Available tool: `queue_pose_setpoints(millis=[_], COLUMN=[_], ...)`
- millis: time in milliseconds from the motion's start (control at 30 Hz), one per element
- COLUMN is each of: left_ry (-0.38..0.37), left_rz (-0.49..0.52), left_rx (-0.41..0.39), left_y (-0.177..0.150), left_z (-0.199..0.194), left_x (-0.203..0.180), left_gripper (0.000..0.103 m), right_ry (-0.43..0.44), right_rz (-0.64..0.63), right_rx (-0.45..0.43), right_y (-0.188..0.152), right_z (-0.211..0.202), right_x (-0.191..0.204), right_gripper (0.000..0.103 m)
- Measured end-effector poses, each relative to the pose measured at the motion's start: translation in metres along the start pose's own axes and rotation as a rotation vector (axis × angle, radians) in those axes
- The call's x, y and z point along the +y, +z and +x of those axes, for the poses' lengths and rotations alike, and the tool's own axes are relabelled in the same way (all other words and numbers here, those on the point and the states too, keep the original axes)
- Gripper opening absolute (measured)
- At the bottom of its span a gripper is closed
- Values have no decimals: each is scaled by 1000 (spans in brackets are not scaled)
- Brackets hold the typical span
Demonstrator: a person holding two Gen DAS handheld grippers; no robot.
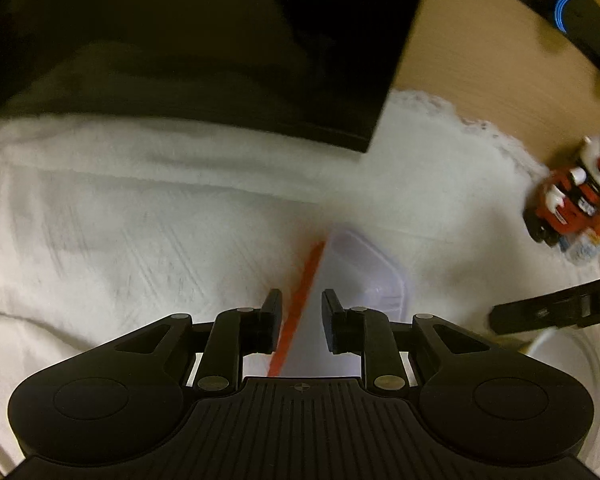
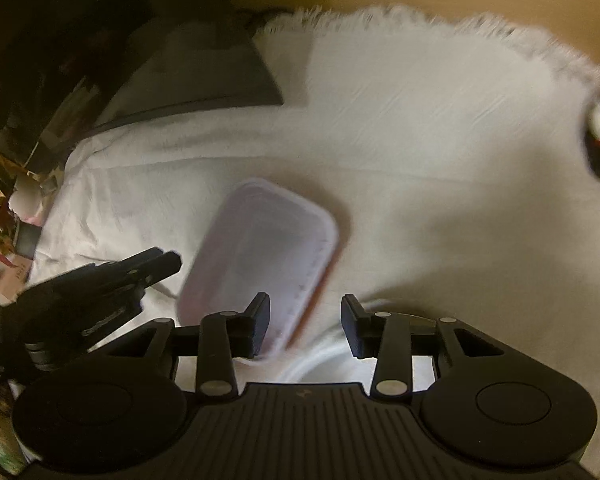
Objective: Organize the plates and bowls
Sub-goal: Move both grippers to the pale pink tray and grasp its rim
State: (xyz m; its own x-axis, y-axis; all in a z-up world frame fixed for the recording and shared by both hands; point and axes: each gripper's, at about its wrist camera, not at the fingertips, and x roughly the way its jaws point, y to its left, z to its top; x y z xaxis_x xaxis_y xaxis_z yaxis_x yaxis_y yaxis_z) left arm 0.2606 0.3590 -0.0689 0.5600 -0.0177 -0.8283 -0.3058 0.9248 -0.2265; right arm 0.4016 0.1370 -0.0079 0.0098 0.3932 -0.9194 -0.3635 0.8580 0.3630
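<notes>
- Lying on the white cloth (image 2: 420,152), the rectangular container (image 2: 260,256) is the nearest of the task's things; in the right wrist view it sits at about 11 o'clock from the right gripper (image 2: 305,326), with its long axis running from 1 o'clock down to 7 o'clock.
- Its near end reaches the right gripper's left finger, which overlaps that corner in the picture; the right finger stands clear over the rim of a white round dish (image 2: 324,360). The jaws stand moderately apart and press on nothing.
- The left gripper (image 1: 302,322) looks along the container from its side: an orange edge (image 1: 300,300) runs up between its fingers toward 12 o'clock, and the container's clear body (image 1: 366,276) lies at 1 o'clock. Its jaws are narrow with a gap; I cannot tell whether either pad touches the edge.
- Judged from this, both hands are close; the right one looks down onto the open top, the left one faces the rim edge-on.
- Only the right wrist view shows the whole outline and the round dish's rim; only the left shows the orange edge plainly, and a red and white toy (image 1: 572,196) at 2 o'clock.
</notes>
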Motion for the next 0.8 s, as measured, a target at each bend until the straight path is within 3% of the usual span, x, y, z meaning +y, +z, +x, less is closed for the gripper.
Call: queue_pose_setpoints(millis=[133,333,467,567,667,800], left_ry=[-26,32,30,40,76,72], left_rz=[9,29,-8,-73,-129,-194], left_rx=[41,95,133,129,110,84], left_y=[0,-4,-11,-18,-29,-43], left_z=[18,46,58,51,38,25], left_x=[1,2,13,32,55,80], left_gripper=[24,30,29,23,21,20], right_ry=[-19,-66,-156,-189,-126,14], right_rz=[61,196,173,126,142,79], right_rx=[104,282,312,325,339,304], right_y=[25,45,45,43,40,35], right_z=[44,115,142,154,152,134], right_x=[11,13,23,34,41,67], right_gripper=[39,39,40,40,40,41])
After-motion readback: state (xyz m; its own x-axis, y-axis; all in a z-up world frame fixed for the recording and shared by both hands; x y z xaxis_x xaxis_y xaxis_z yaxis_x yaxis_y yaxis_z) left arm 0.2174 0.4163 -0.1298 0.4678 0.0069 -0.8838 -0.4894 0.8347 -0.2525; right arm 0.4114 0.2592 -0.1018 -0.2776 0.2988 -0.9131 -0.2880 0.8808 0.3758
